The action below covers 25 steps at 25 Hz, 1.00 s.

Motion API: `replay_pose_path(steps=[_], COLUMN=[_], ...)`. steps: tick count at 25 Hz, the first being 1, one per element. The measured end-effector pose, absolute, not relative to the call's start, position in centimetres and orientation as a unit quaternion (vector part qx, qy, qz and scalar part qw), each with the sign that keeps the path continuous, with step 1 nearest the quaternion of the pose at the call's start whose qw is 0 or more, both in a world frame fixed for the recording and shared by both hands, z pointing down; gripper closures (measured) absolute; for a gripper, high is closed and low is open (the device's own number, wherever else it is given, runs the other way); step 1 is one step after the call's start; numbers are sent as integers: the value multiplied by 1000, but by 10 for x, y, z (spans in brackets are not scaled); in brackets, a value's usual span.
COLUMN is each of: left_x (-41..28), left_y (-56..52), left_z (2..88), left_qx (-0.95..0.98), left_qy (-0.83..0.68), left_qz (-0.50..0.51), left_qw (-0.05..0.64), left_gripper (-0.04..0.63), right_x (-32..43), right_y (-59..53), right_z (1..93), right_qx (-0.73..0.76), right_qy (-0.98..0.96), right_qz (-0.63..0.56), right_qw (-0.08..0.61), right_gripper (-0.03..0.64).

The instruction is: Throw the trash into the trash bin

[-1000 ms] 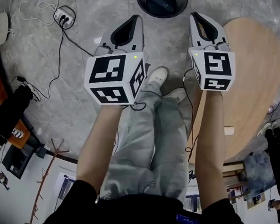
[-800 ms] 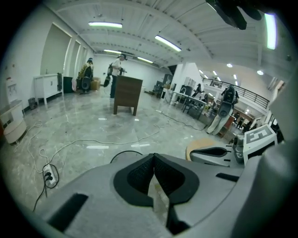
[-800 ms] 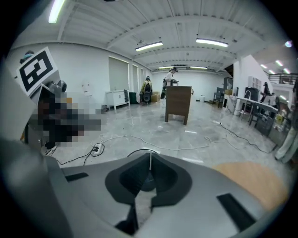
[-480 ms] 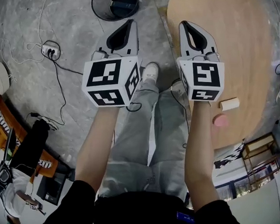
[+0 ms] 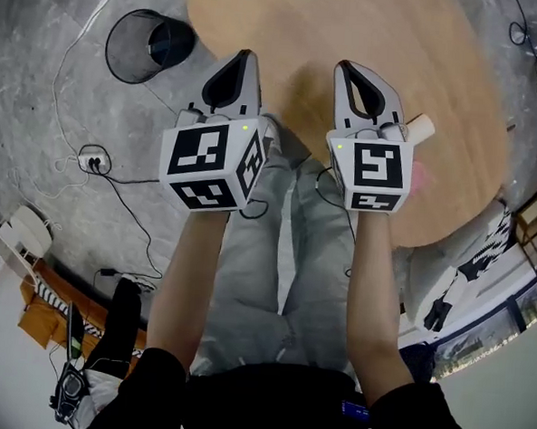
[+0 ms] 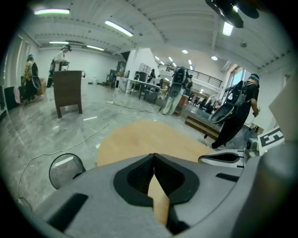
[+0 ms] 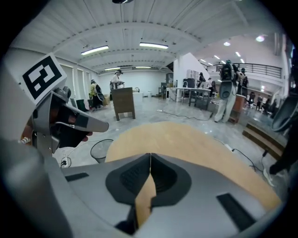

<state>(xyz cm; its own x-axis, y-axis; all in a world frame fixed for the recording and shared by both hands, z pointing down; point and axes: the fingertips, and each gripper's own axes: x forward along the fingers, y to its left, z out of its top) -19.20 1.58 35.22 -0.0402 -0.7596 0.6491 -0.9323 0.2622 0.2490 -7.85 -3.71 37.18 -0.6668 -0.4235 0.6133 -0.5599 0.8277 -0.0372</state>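
Nearest the camera, the person's bare forearms are reaching forward over light grey trousers (image 5: 289,256), each hand carrying a gripper. The left gripper (image 5: 243,56) is hanging over the near edge of the round wooden worktop (image 5: 353,24) with its jaws pressed together and nothing between them; its own view is showing only bare wood past the tips. The right gripper (image 5: 343,68) is pointing over the same worktop, its jaws likewise meeting along a thin line and holding nothing.

Just beside the right gripper's body, on its right, a small cream block (image 5: 422,128) is lying on the worktop. A little nearer, a blurred pink piece (image 5: 423,178) is resting on the wood, and the gripper's marker cube is partly covering it in the head view.

To the left, on the grey stone floor (image 5: 59,78), the wire-mesh trash bin (image 5: 145,44) is standing upright just off the worktop's edge, with something dark showing inside. Nearer on that side, a power strip (image 5: 93,162) is lying on the floor with thin cables trailing away from it.

Farther off, the gripper views are taking in a wide hall, where a dark wooden cabinet (image 6: 67,90) is standing and several people are moving about.
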Motion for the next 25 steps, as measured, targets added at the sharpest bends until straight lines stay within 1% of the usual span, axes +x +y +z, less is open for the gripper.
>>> replay_pose_path(steps=[4, 10, 17, 18, 20, 22, 25], left_x=[-124, -42, 42, 51, 65, 72, 78], left_y=[-15, -43, -62, -64, -65, -65, -66], left_z=[349, 350, 356, 359, 366, 373, 381], left_qx=[635, 674, 700, 702, 703, 701, 696], left_qy=[-675, -634, -598, -594, -588, -585, -586], left_qz=[142, 170, 187, 191, 200, 206, 212], left_qw=[347, 339, 343, 344, 347, 351, 357], left_gripper=[589, 589, 589, 589, 589, 589, 589], right_x=[-1, 102, 182, 189, 198, 201, 198], right_y=[-44, -50, -44, -43, -40, -38, -39], right_z=[375, 392, 423, 428, 439, 449, 459], right_qx=[321, 404, 453, 455, 452, 449, 438], right_qy=[-888, -846, -799, -793, -780, -766, -756], right_qz=[141, 181, 263, 283, 339, 389, 430], right_qw=[298, 297, 296, 290, 270, 247, 226], right_gripper=[604, 603, 598, 576, 457, 453, 453])
